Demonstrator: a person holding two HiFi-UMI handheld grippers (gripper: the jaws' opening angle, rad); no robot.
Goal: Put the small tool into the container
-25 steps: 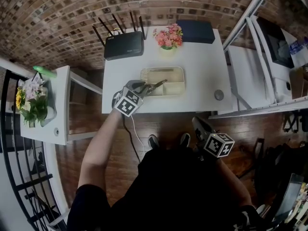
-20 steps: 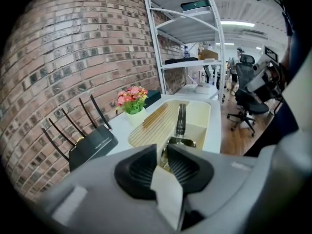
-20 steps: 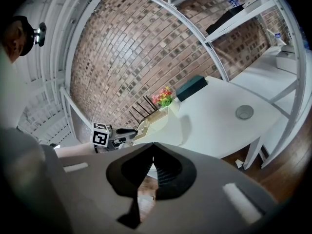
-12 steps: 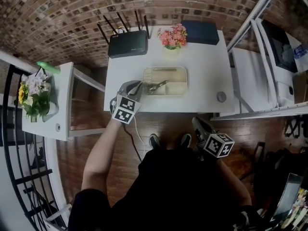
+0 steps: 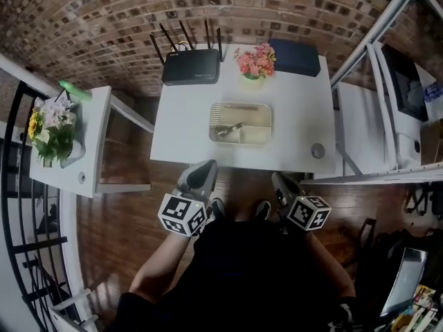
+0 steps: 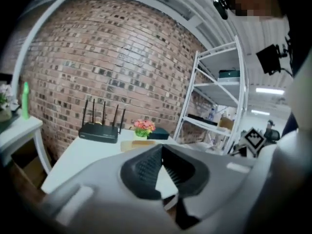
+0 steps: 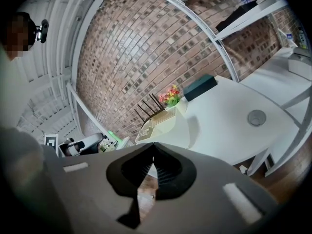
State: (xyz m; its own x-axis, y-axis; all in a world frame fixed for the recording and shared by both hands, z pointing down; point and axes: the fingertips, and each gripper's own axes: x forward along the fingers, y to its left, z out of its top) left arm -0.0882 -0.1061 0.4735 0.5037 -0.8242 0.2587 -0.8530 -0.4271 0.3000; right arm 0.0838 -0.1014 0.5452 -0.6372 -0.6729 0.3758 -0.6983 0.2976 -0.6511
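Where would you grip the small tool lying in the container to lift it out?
Around its middle, coming straight down from above and closing across its length: the small tool lies flat and slanted inside the container, whose walls likely block a sideways approach.

- front and left of the table [image 5: 180,126] are wide open, easy way in
- container [image 5: 269,124] sits mid-table
- router [image 5: 190,66], flowers [image 5: 255,61], dark box [image 5: 294,56] crowd the back edge

Small grey metal plier-like tool [image 5: 228,128] lies flat and diagonal, with the shallow beige divided plastic container [image 5: 268,124] around it.
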